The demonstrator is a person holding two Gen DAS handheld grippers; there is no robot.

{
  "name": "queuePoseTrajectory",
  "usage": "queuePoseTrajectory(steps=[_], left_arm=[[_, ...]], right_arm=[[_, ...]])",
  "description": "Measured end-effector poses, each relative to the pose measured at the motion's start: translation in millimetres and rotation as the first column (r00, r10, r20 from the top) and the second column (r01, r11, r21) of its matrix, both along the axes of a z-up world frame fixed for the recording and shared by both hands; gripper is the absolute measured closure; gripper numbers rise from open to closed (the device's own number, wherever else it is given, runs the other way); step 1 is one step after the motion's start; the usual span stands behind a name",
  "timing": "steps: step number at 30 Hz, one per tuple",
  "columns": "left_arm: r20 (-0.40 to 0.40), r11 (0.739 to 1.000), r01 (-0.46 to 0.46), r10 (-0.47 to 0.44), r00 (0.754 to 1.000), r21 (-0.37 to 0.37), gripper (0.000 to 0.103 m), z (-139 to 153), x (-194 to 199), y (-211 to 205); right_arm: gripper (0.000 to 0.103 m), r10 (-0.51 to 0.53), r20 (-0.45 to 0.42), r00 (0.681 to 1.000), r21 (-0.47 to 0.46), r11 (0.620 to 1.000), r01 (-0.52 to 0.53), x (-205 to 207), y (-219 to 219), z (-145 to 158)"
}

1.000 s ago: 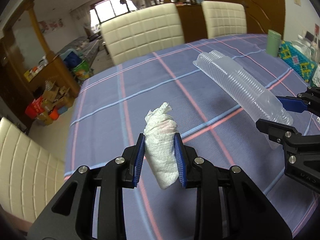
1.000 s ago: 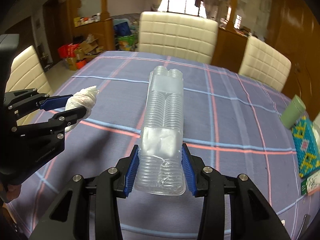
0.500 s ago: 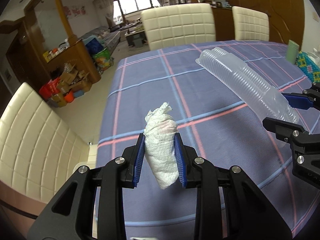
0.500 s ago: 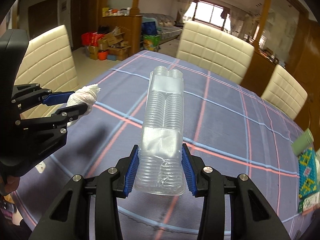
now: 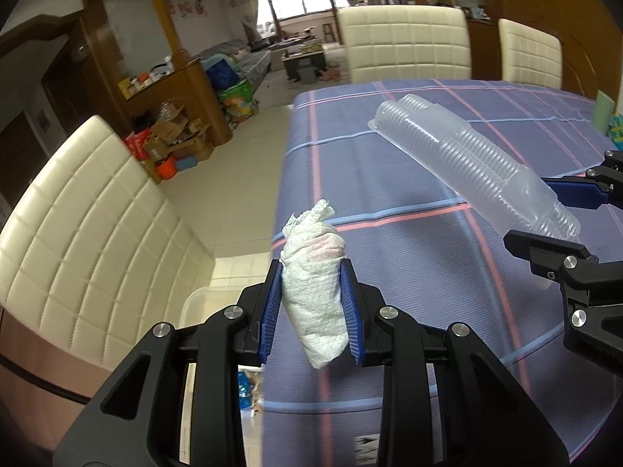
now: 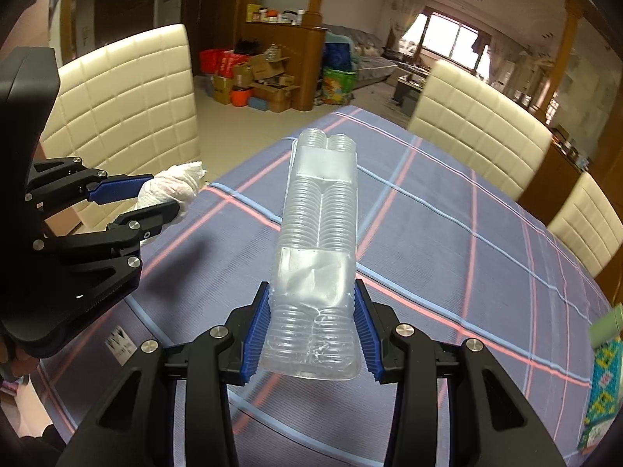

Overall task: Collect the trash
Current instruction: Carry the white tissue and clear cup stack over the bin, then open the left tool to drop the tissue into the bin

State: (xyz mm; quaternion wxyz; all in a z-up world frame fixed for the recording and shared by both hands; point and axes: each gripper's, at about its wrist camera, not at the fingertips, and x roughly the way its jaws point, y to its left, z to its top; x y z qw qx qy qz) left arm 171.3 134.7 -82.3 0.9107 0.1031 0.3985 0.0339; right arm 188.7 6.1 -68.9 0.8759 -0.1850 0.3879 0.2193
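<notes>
your left gripper (image 5: pixel 313 311) is held up above the left edge of the surface (image 5: pixel 389 179), reaching forward roughly level, and its blue-padded jaws are clamped narrow on a crumpled white paper towel wad (image 5: pixel 315 284). the wad stands nearly upright between the pads, long axis running up and down in the left wrist view, its twisted, ragged end poking out past the fingertips and its blunt end hanging below them. from the right wrist view the same left gripper (image 6: pixel 155 200) comes in from the left side, pointing toward the middle of the surface, with the wad (image 6: pixel 171 190) sticking out beyond the jaws over the left edge.

your right gripper (image 6: pixel 311 334) is also raised over the surface (image 6: pixel 447 241), aimed forward and slightly down across it toward the far left corner. its jaws are set fairly wide apart and are pressed on the near end of a long sleeve of stacked clear plastic cups (image 6: pixel 321 241), two stacks side by side in one wrapper. the sleeve's long axis lies straight along the fingers, away from you, and its far end hangs in the air above the cloth rather than resting on it. in the left wrist view the sleeve (image 5: pixel 467 155) runs diagonally from the right gripper (image 5: pixel 560 218) at the right up toward the far left of the checked cloth.

cream padded chairs (image 6: pixel 128 105) stand at the left and far edges.
</notes>
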Motion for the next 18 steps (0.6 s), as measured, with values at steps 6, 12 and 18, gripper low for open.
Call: queuePoseTrajectory(steps=[6, 12, 18], left_arm=[[-0.005, 0.996, -0.087, 0.087, 0.996, -0.014, 0.07, -9.6, -3.9, 41.7], [-0.028, 0.984, -0.18, 0.18, 0.983, -0.014, 0.07, -25.7, -4.4, 86.7], [-0.058, 0.971, -0.238, 0.236, 0.97, -0.031, 0.07, -39.5, 4.5, 122.8]], right_arm=[[0.062, 0.063, -0.009, 0.998, -0.02, 0.998, -0.063, 1.3, 38.6, -6.2], [0.062, 0.122, -0.025, 0.992, -0.029, 0.992, -0.122, 5.9, 78.9, -14.3], [0.062, 0.14, -0.031, 0.99, -0.027, 0.99, -0.141, 14.1, 103.8, -19.7]])
